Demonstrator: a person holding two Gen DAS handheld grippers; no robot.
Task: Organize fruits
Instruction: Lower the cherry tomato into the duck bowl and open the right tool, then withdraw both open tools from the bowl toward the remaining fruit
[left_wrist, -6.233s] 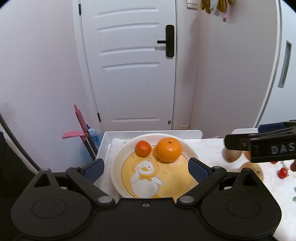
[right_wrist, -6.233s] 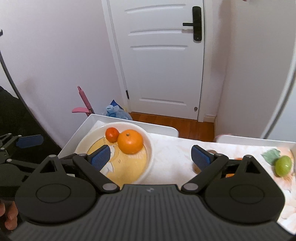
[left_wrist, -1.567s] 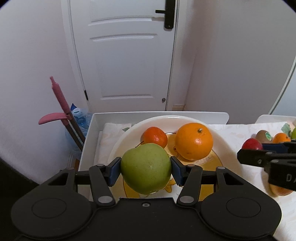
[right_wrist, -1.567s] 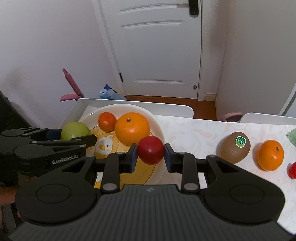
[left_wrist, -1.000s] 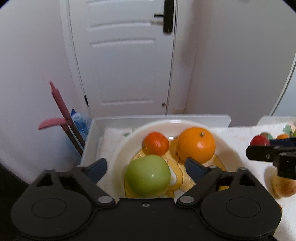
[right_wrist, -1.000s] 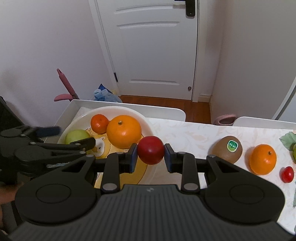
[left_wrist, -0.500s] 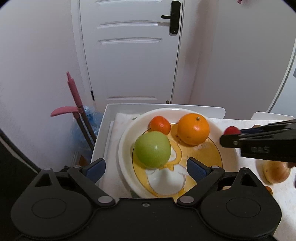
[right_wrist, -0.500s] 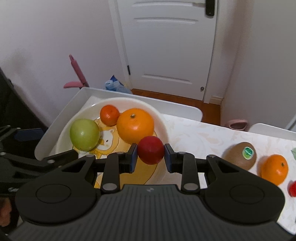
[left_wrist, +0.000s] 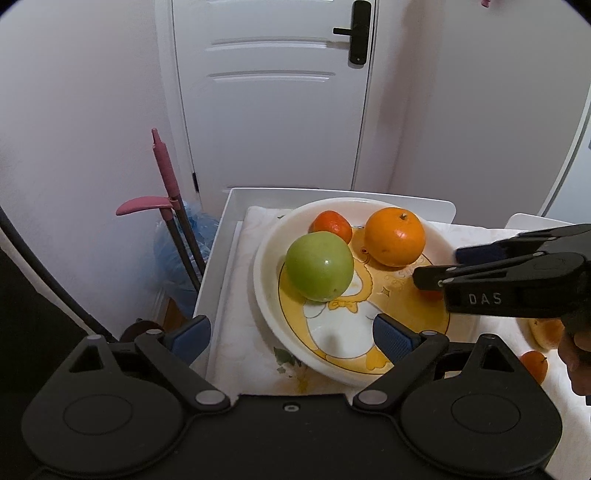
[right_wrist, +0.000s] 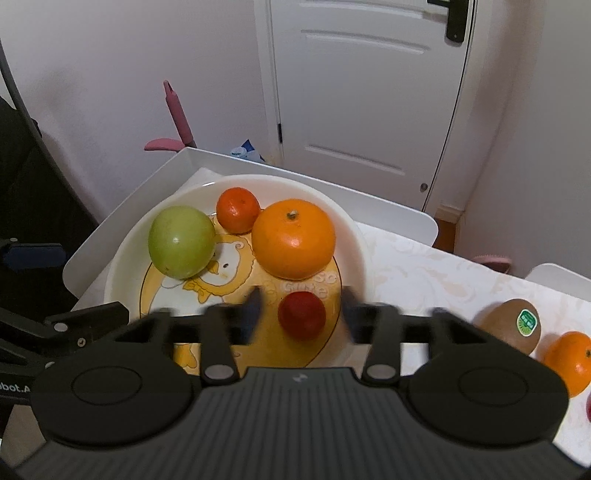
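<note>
A white plate (left_wrist: 266, 280) (right_wrist: 354, 236) with a yellow duck print holds a green apple (left_wrist: 319, 266) (right_wrist: 181, 240), a small tangerine (left_wrist: 331, 226) (right_wrist: 237, 209) and a large orange (left_wrist: 394, 236) (right_wrist: 293, 238). A small red fruit (right_wrist: 301, 320) lies on the plate between the jaws of my right gripper (right_wrist: 301, 308), which are blurred and parted, clear of the fruit. My left gripper (left_wrist: 291, 334) is open and empty over the plate's near left rim. The right gripper (left_wrist: 436, 266) reaches over the plate from the right in the left wrist view.
A kiwi with a sticker (right_wrist: 511, 325) and an orange (right_wrist: 569, 360) lie on the patterned tablecloth to the right. More fruit (left_wrist: 535, 363) lies right of the plate. The white table edge (right_wrist: 122, 206) drops off at left. A pink-handled tool (left_wrist: 166, 177) leans by the door.
My right gripper has moved over the plate, opened and let go of the red fruit, which now rests on the plate. My left gripper has drawn back a little from the green apple.
</note>
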